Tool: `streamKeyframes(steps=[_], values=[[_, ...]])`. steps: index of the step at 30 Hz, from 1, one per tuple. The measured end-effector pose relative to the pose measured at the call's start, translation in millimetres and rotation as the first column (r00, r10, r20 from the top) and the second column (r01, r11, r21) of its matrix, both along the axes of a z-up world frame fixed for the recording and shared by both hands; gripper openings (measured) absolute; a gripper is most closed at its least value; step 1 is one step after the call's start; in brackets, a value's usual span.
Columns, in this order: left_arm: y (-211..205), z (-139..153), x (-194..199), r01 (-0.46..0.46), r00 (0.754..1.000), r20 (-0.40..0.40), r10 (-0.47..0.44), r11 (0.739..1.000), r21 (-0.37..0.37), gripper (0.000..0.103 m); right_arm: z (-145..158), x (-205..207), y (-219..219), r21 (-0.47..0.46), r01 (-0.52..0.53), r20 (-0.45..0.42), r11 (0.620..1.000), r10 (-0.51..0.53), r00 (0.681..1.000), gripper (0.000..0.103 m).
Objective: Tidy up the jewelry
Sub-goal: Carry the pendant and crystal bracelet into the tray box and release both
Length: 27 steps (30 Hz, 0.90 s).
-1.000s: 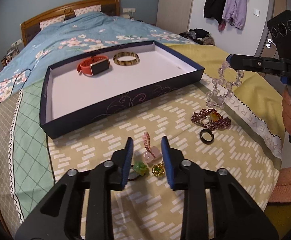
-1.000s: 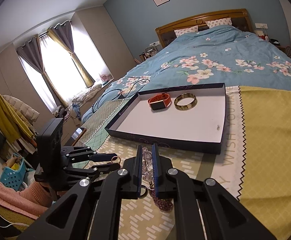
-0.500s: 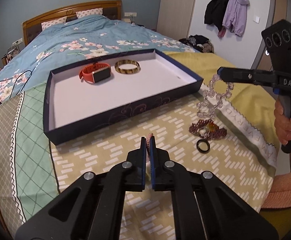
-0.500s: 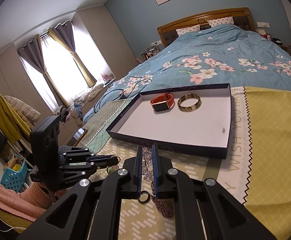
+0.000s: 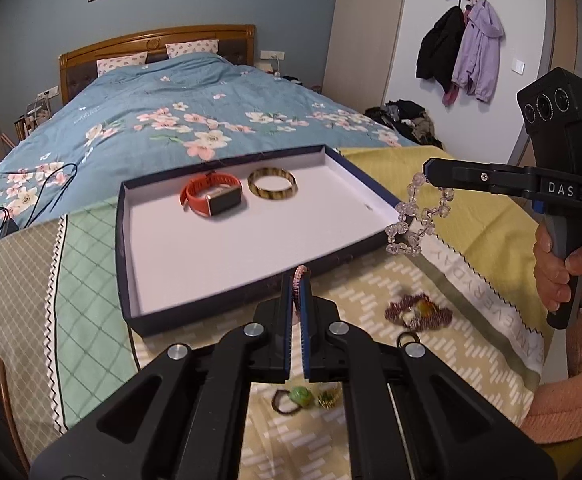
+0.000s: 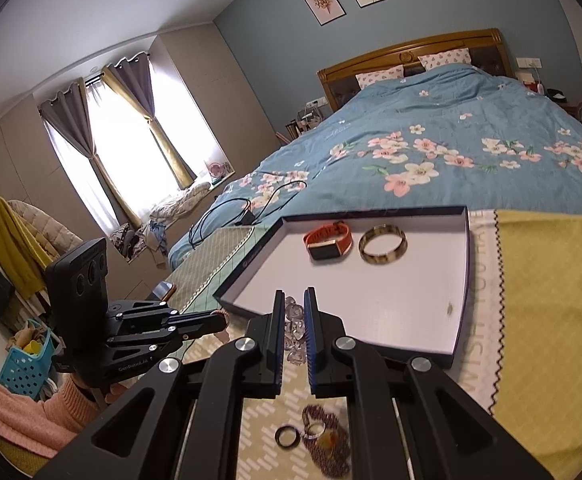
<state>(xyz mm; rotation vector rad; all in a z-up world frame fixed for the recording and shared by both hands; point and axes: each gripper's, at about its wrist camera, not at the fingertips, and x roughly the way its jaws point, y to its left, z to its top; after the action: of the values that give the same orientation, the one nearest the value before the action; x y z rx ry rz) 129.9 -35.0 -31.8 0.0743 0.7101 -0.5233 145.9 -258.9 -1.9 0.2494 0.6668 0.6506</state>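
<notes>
Grippers mid-transfer: left gripper clamps a pink braided band, right gripper clamps a clear crystal-bead bracelet; next, likely lower both into the near navy white-lined tray

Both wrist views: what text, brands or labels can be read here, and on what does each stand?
"DAS" on the right gripper body.
"GenRoboLAI", roughly, small print on the left gripper body.
"EVERYDAY", partly legible, on the blanket white band; the rest is cut off.
The blanket's white band beside the tray in the right wrist view: letters too distorted to read.
</notes>
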Motion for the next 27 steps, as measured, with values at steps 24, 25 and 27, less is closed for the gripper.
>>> streamKeyframes(steps=[24,25,27], values=[[-5.0,6.6,45.4,-0.033,0.999,0.022,0.033,0.999,0.004,0.004,-2.6,56.5,3.7,-0.011,0.069,-0.021,0.998,-0.069,0.997,0.008],[-5.3,6.2,46.9,-0.034,0.999,0.022,0.034,0.999,0.005,0.004,-2.9,57.7,4.0,-0.011,0.069,-0.022,0.998,-0.07,0.997,0.008],[-6.4,5.9,50.7,-0.037,0.999,0.024,0.037,0.999,0.011,0.004,-3.4,62.0,4.5,-0.013,0.072,-0.025,0.997,-0.072,0.997,0.008]])
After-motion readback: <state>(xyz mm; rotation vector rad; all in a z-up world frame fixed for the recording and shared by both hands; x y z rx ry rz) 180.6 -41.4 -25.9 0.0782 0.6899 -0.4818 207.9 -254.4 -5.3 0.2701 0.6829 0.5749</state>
